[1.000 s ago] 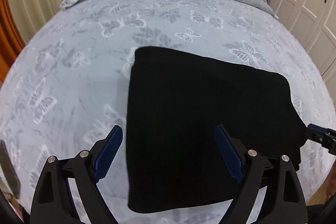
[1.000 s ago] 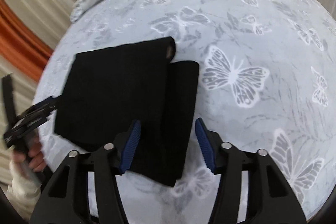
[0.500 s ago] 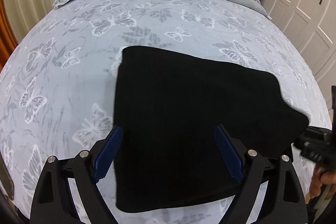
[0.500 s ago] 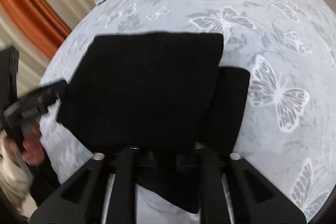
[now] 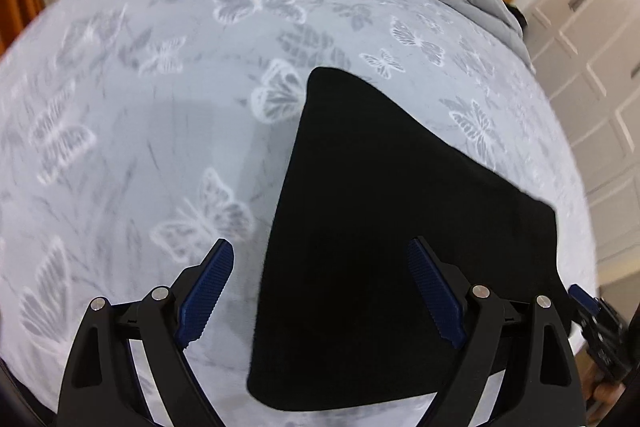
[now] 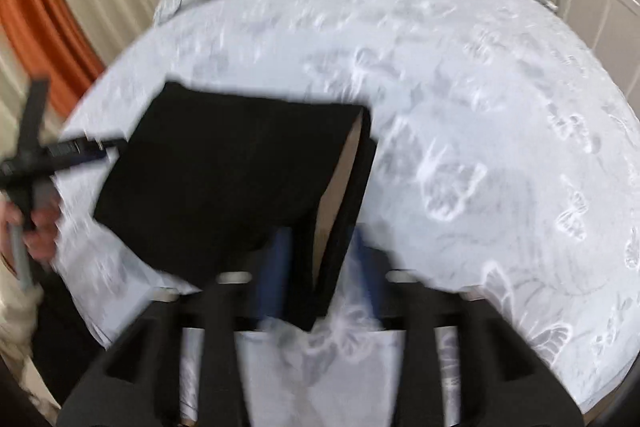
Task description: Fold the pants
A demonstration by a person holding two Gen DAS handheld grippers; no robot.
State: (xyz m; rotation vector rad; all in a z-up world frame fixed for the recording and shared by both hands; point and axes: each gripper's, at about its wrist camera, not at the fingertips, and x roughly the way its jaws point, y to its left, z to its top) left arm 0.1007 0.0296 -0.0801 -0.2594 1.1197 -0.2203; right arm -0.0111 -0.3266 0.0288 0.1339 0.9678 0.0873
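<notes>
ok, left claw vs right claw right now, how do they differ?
Left claw stands wide open, clamping nothing; right claw has its pads closer, with a folded edge of the black pants between them, grip unclear. Left claw's view is sharp; right claw's is motion-blurred. Both have blue pads and hang over the butterfly bedsheet.

Black pants [image 5: 400,247], butterfly-patterned grey bedsheet [image 5: 160,107]

The black left claw [image 5: 320,291] with ribbed blue pads [image 5: 208,291] gapes wide, while the black right claw [image 6: 320,271], motion-blurred, has its blue pads [image 6: 276,267] drawn much closer together.
</notes>
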